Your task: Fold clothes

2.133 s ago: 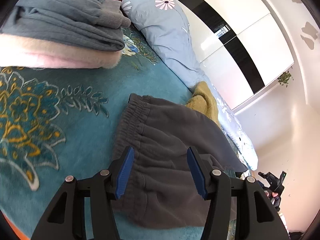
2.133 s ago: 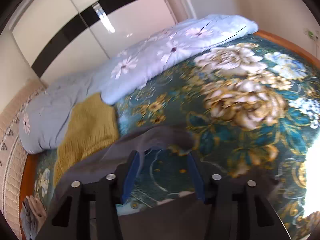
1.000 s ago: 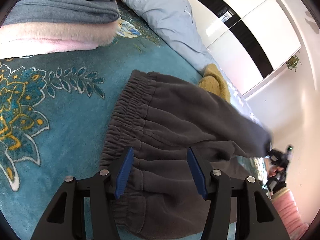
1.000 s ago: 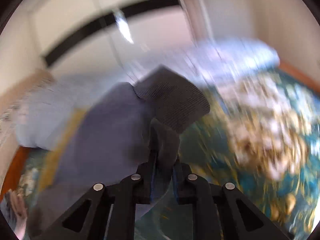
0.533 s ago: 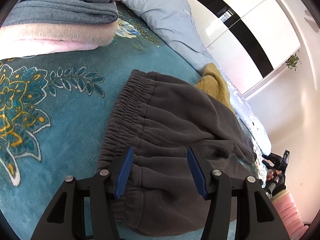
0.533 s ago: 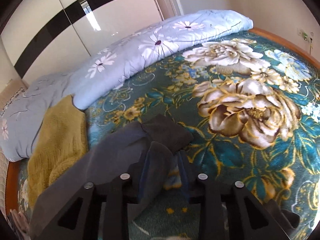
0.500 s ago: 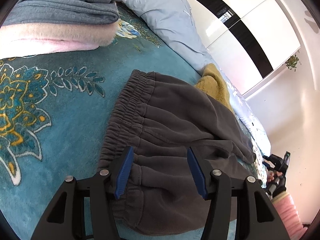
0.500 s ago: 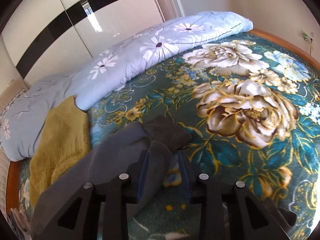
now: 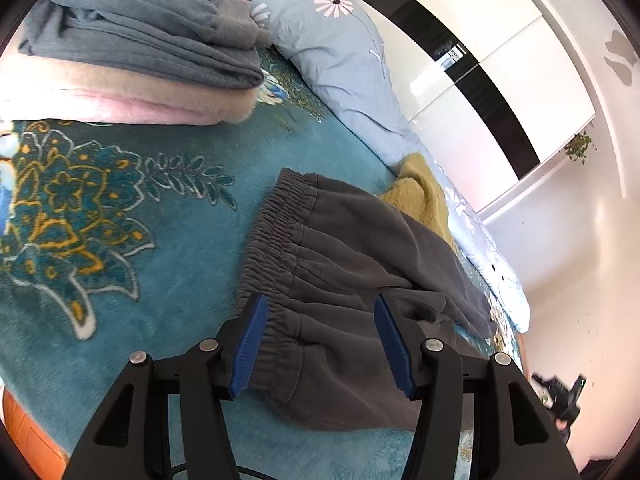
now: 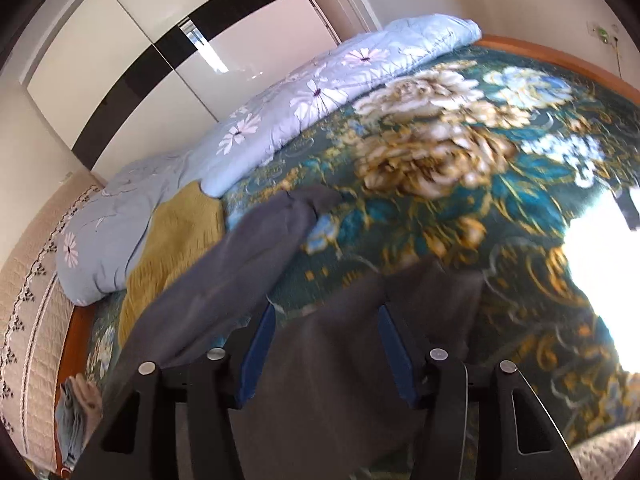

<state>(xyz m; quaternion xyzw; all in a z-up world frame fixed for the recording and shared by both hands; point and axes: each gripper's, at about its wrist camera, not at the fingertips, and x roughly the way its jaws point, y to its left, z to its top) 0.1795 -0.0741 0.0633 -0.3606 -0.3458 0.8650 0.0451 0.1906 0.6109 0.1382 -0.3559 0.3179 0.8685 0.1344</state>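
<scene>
While the dark grey trousers [image 9: 352, 280] lie folded mid-bed on the floral blanket [image 9: 120, 220], our left gripper [image 9: 320, 344] hovers spread over their waistband, and our right gripper [image 10: 326, 344] is opening above what looks, through blur, like a trouser leg, pinching nothing.

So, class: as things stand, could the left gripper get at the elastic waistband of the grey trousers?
Probably yes. The left gripper hovers with jaws open right over the waistband of the grey trousers, which lie flat on the teal blanket with nothing covering them.
</scene>
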